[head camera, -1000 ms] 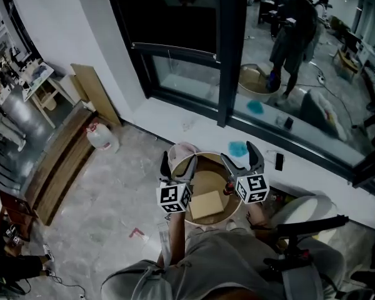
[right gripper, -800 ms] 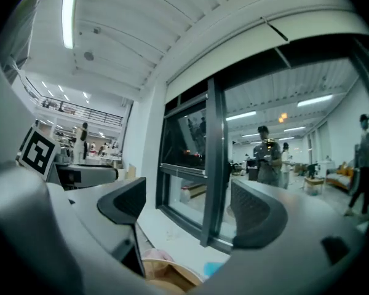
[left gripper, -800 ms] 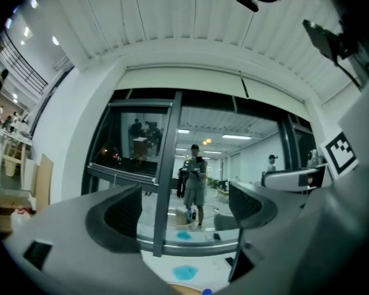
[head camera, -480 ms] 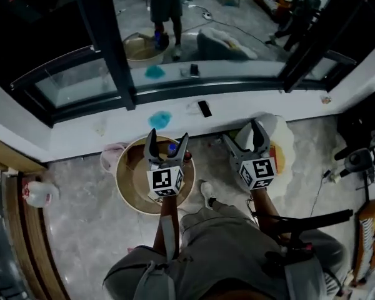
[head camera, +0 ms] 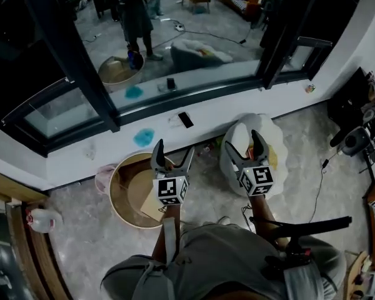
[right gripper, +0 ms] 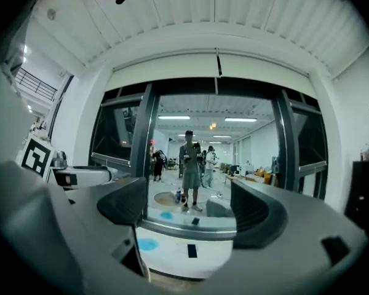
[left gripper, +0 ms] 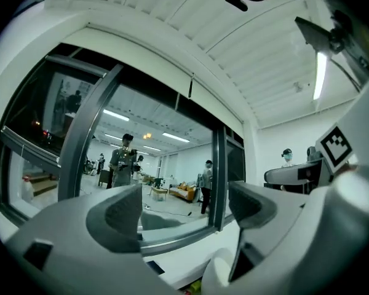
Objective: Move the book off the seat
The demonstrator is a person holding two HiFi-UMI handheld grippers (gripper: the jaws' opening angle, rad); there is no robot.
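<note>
The round, bowl-shaped seat (head camera: 113,194) stands on the pale floor (head camera: 81,255) just below the window sill (head camera: 112,149). Its raised rim rings a lighter inner pad. The book (head camera: 150,210), a flat tan slab, lies inside the bowl on the side nearest the person, partly hidden by the left gripper's marker cube. Nothing else can be made out in the seat.

The left gripper (head camera: 173,152) hangs over the seat's right edge. Its fingers (left gripper: 120,217) are spread wide with nothing between them; only the window and the room reflected in it show through the gap. The right gripper (head camera: 240,140) is well apart from the seat, above a white cushion (head camera: 272,144) on the floor. Its fingers (right gripper: 126,204) are also released and bare, framing the sill and the glass.

A pink thing (head camera: 102,179) sits against the seat's left rim. A white plastic jug (head camera: 42,220) with a red cap stands further left, beside wooden boards; what it holds cannot be told. On the sill lie a blue patch (head camera: 144,137) and a dark phone (head camera: 185,119).
</note>
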